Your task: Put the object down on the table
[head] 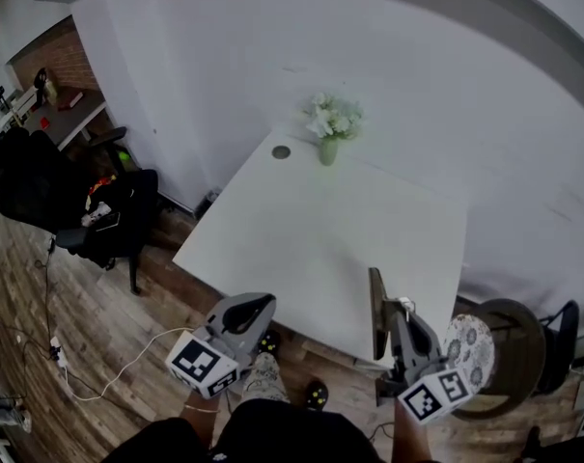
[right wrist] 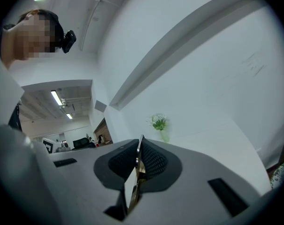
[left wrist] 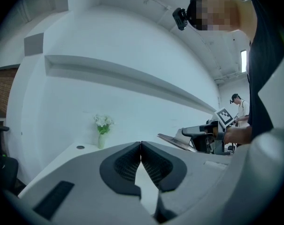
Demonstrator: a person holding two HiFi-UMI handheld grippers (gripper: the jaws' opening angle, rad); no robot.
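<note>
My right gripper (head: 392,309) is shut on a thin flat dark plate (head: 376,313), held upright and edge-on over the near right edge of the white table (head: 320,234). The right gripper view shows the plate's thin edge (right wrist: 140,159) pinched between the ribbed pads (right wrist: 153,161). From the left gripper view, the plate (left wrist: 173,141) sticks out sideways from the right gripper (left wrist: 198,134). My left gripper (head: 245,314) hovers below the table's near left edge, its jaws shut with nothing between them (left wrist: 141,145).
A green vase of white flowers (head: 328,123) and a round grommet (head: 281,151) sit at the table's far end. A black office chair (head: 98,210) stands left on the wood floor, a round stool (head: 512,353) right. Another person (left wrist: 239,108) stands far off.
</note>
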